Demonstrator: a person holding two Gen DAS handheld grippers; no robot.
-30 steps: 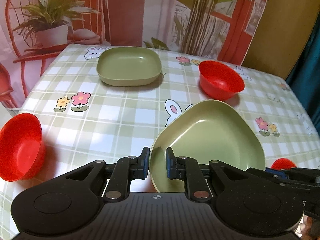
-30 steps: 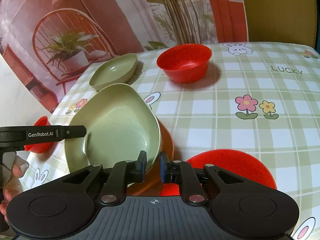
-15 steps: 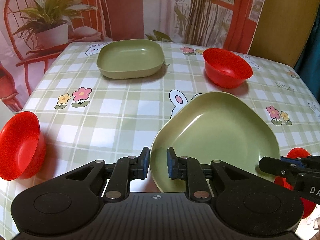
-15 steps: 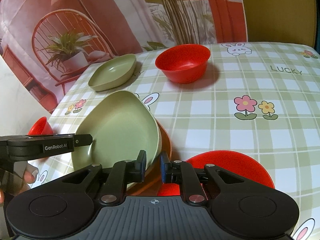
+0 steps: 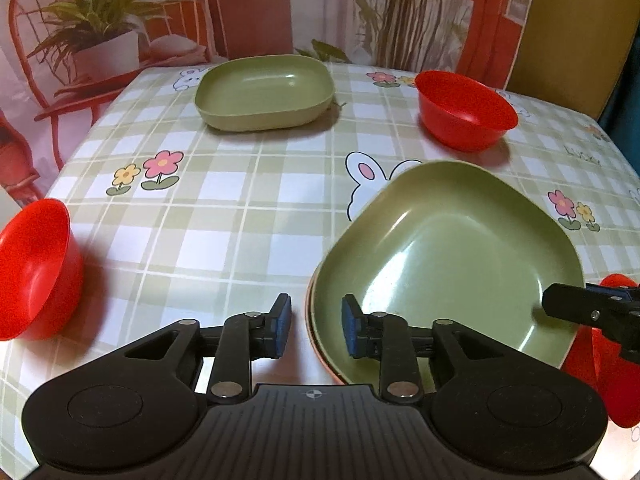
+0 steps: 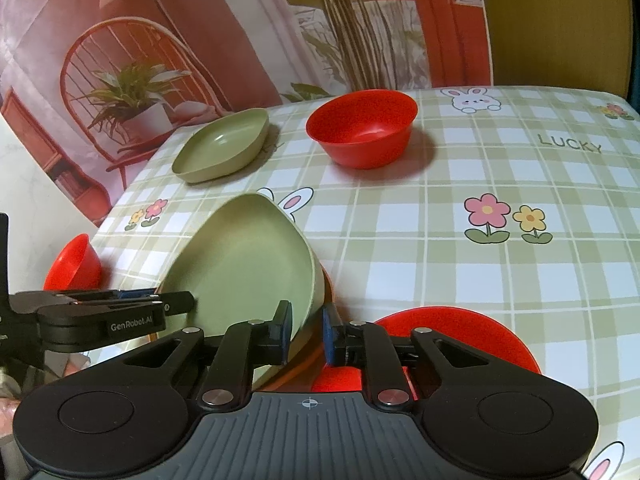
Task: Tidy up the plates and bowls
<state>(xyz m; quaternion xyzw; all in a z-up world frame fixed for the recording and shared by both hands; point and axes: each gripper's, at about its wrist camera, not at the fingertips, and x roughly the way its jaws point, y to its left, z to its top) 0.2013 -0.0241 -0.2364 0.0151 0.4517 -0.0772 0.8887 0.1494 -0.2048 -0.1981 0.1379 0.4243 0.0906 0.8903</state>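
Worktop [image 5: 224,216]: green-check oilcloth w/ bunny + flower prints; printed backdrop [image 5: 248,4] behind (chair, potted plant). Near green plate [image 5: 448,248] sits nested on an orange plate [image 6: 326,292], only its edge showing. 2nd green plate [image 5: 266,90] at far edge, empty. Red bowls [image 5: 466,110] scattered, empty. Left tongs [image 5: 314,326] just been opening, straddle near plate rim, pads clear. Right tongs [image 6: 306,332] just been opening, slightly apart round opposite rim; contact unclear.

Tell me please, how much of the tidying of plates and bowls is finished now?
Done: the near green plate lies on an orange plate. In hand: the left gripper and right gripper straddle its rim; their jaws have just been opening, apparently letting go. Left: the far green plate and three red bowls stand apart, unstacked.
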